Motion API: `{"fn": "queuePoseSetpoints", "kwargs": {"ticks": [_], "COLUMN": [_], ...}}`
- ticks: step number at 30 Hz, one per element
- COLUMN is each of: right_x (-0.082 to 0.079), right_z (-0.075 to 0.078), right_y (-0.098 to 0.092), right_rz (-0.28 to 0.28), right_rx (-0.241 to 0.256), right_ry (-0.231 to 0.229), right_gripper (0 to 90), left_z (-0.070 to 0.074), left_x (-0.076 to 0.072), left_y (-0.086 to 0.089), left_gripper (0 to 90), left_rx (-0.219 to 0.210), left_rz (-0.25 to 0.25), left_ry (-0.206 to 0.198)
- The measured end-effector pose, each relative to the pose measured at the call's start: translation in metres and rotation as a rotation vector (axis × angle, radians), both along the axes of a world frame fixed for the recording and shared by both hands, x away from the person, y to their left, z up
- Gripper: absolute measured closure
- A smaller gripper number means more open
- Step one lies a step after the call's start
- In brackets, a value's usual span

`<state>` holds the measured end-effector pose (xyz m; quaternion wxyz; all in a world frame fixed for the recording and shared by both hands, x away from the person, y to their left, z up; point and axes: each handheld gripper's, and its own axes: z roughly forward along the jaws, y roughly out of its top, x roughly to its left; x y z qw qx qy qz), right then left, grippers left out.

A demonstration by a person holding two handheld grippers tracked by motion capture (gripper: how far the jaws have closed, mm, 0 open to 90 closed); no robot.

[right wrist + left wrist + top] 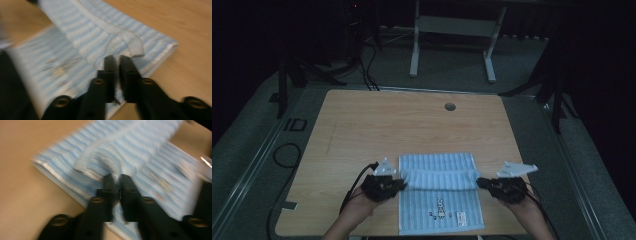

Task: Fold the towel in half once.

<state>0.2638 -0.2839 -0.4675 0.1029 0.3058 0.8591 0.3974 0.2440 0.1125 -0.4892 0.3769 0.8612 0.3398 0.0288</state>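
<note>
The room is dim, and both gripper views are blurred, so the small printed figures near the towel's (441, 200) front edge stay unreadable. The person's forearms are cut off at the bottom of the high view. The blue-striped towel lies on the near half of the wooden counter (377, 125), its long axis running from the person toward the far edge, its stripes going the same way. A raised fold crosses it from side to side, part of the cloth pulled up off the rest. The left gripper (401, 183) is clenched on the fold's left end, cloth pinched between its jaws. The right gripper (479, 182) is clamped on the fold's right end the same way.
</note>
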Motion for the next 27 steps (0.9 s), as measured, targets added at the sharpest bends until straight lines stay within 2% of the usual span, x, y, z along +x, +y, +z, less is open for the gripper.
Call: {"fn": "queuePoseSetpoints", "kwargs": {"ticks": [1, 2, 3, 5, 6, 7, 8, 10, 13, 14, 15, 16, 19, 21, 23, 26, 27], "right_x": [-0.012, -0.023, -0.031, -0.039, -0.042, -0.042, -0.041, -0.036, -0.02, -0.02, -0.014, -0.003, 0.007, 0.008, 0.009, 0.011, 0.013], "right_z": [0.0, -0.004, -0.009, -0.02, -0.024, -0.026, -0.028, -0.031, -0.037, -0.037, -0.04, -0.047, -0.058, -0.063, -0.066, -0.067, -0.067], "right_y": [-0.006, -0.011, -0.016, -0.023, -0.025, -0.027, -0.027, -0.025, -0.017, -0.017, -0.014, -0.007, 0.003, 0.008, 0.011, 0.013, 0.013], "right_rz": [0.025, 0.03, 0.01, -0.019, -0.031, -0.04, -0.041, -0.043, -0.037, -0.037, -0.032, -0.027, -0.013, 0.006, 0.013, 0.008, 0.008], "right_rx": [0.02, 0.014, -0.002, -0.042, -0.061, -0.053, -0.041, -0.052, -0.049, -0.049, -0.054, -0.063, -0.095, -0.121, -0.142, -0.143, -0.142], "right_ry": [0.025, 0.045, 0.051, 0.094, 0.09, 0.099, 0.11, 0.103, 0.123, 0.123, 0.128, 0.153, 0.19, 0.2, 0.198, 0.198, 0.199], "right_gripper": [70.8, 68.0, 65.9, 60.8, 60.9, 60.9, 60.9, 60.9, 61.4, 61.4, 61.6, 61.6, 62.7, 67.1, 73.2, 78.9, 79.5], "left_z": [-0.005, -0.011, -0.017, -0.024, -0.026, -0.025, -0.025, -0.024, -0.027, -0.027, -0.032, -0.034, -0.041, -0.044, -0.045, -0.045, -0.045], "left_x": [-0.01, -0.016, -0.021, -0.029, -0.031, -0.032, -0.032, -0.025, -0.008, -0.008, 0.003, 0.006, 0.01, 0.009, 0.008, 0.011, 0.012], "left_y": [0.001, 0.002, 0.004, 0.006, 0.006, 0.006, 0.006, 0.004, 0.001, 0.001, -0.003, -0.006, -0.014, -0.018, -0.021, -0.021, -0.022], "left_gripper": [60.4, 53.3, 46.4, 43.5, 40.4, 40.3, 40.3, 40.3, 42.5, 43.2, 43.2, 44.0, 47.9, 49.2, 55.2, 68.1, 69.7], "left_rx": [0.009, 0.026, 0.044, 0.064, 0.065, 0.07, 0.065, 0.05, 0.031, 0.031, 0.046, 0.057, 0.083, 0.113, 0.141, 0.173, 0.178], "left_rz": [-0.013, -0.019, -0.021, -0.033, -0.038, -0.047, -0.048, -0.047, -0.04, -0.04, -0.04, -0.044, -0.062, -0.088, -0.085, -0.082, -0.079], "left_ry": [0.027, 0.067, 0.093, 0.102, 0.103, 0.085, 0.08, 0.07, 0.088, 0.088, 0.107, 0.116, 0.131, 0.126, 0.103, 0.082, 0.072]}}
